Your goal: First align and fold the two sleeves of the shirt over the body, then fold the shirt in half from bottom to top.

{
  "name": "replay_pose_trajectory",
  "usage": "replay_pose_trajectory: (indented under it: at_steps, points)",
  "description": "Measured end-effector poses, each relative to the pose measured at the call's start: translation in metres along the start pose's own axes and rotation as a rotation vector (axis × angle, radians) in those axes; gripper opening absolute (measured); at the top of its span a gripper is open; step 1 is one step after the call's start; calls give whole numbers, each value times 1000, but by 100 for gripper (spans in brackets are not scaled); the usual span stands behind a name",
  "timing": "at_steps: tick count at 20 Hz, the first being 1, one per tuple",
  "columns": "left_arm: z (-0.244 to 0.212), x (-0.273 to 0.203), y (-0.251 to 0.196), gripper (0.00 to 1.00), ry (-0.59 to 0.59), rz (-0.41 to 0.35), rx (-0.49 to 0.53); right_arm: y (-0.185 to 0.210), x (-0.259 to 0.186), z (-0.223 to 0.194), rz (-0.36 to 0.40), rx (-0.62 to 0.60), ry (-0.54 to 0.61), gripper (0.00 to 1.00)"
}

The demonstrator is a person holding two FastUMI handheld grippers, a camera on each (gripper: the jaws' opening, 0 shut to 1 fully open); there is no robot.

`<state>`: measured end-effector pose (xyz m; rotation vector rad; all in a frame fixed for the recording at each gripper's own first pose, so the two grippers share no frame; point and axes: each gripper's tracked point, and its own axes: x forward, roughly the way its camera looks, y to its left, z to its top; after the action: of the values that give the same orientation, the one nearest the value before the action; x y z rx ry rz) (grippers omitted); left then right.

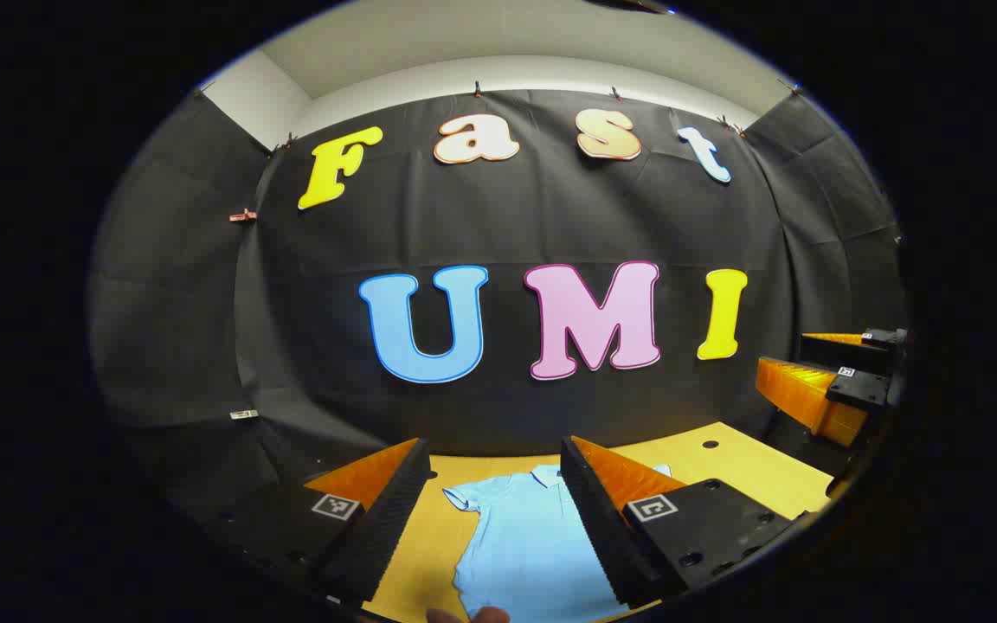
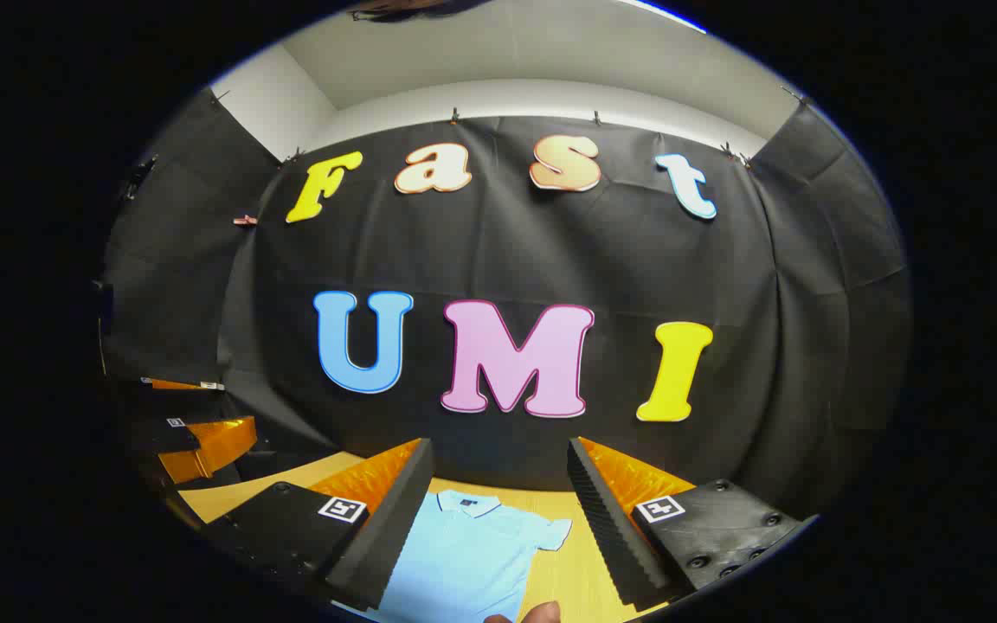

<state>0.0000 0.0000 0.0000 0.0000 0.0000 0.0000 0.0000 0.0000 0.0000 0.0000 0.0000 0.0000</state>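
Observation:
A light blue short-sleeved polo shirt (image 1: 524,545) lies flat on the yellow table (image 1: 723,467), collar toward the far wall. Its left sleeve (image 1: 459,497) sticks out sideways. My left gripper (image 1: 492,443) hovers open above the shirt, holding nothing; its fingers hide the shirt's right side. In the right gripper view the shirt (image 2: 464,554) lies below my right gripper (image 2: 499,443), which is also open and holds nothing. The right sleeve (image 2: 550,532) spreads out on the table (image 2: 563,571). Each gripper appears at the edge of the other's view: right gripper (image 1: 827,381), left gripper (image 2: 196,433).
The black cloth wall (image 1: 498,225) closes the booth just behind the table's far edge. A person's fingertip (image 1: 481,616) shows at the bottom of the left gripper view, and another fingertip (image 2: 542,613) at the bottom of the right gripper view.

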Motion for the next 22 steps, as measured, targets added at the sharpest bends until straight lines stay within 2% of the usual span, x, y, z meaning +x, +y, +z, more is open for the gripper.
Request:
replay_pose_trajectory:
  at_steps: [5, 22]
  points:
    - [-2, 17, 3, 96, -3, -32, -15, -2, 7, 2, -57, -19, 2, 96]
    - [-8, 36, 1, 96, -2, -93, 17, 17, 23, -8, -58, -46, 26, 95]
